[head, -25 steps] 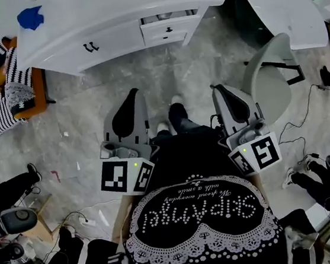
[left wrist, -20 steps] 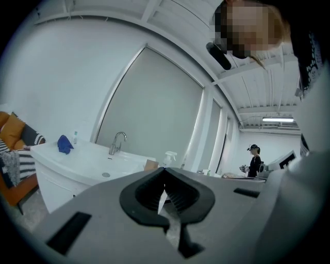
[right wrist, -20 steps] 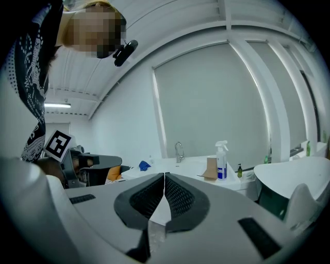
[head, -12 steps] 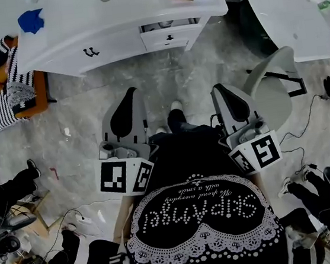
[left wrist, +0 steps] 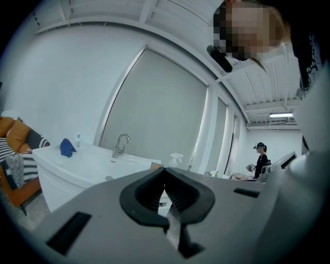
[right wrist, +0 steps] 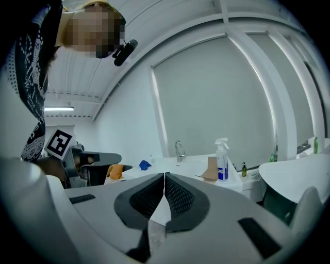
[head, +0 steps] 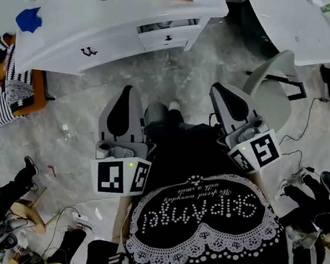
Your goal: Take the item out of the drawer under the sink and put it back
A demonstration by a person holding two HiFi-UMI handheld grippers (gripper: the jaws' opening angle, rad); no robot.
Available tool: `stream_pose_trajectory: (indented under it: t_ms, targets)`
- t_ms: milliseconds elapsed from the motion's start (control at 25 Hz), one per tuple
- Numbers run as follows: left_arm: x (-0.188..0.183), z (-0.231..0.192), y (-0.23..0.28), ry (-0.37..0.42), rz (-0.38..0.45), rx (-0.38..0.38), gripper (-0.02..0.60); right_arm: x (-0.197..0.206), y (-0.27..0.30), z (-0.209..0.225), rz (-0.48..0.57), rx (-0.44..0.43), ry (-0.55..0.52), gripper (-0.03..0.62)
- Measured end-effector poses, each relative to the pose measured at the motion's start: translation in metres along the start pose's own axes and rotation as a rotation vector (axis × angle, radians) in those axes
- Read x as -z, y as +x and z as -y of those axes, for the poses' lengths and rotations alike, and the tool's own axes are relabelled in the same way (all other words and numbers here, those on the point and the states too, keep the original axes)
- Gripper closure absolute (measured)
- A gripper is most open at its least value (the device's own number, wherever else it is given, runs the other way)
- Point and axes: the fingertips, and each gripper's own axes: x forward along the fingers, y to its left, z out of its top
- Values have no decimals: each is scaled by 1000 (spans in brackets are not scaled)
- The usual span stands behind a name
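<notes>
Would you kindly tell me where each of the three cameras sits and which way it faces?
Head view: on the person's head, facing steeply down at the marbled floor and white sink cabinet; shows the black top, left gripper, right gripper.
Left gripper view: rides that gripper, facing roughly level along its shut jaws toward the cabinet's chrome tap.
Right gripper view: likewise; the left gripper and black top show too.
Shared: cabinet, blue cloth.

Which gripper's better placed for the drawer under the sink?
Right, slightly: the right gripper lines up nearer the small white drawer; the left gripper sits further aside. Both jaws shut, empty.
</notes>
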Motion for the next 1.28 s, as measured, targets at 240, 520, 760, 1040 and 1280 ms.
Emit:
stream_pose_trajectory:
  t_ms: [240, 520, 760, 1040, 1280]
  targets:
    - [-1, -9, 7, 0, -13, -5, 577, -1, 11, -1, -4, -1, 21, 576]
    - [-10, -27, 33, -4, -29, 37, 577, 0, 31, 9, -22, 43, -1, 576]
    - [-31, -52, 65, 1, -42, 79, 577, -21, 64, 10, -10, 100, 52, 576]
    - [-48, -81, 98, 7, -49, 121, 577, -34, 106, 14, 2, 131, 54, 576]
    - [-54, -103, 117, 7, -60, 148, 577, -38, 133, 13, 7, 159, 58, 576]
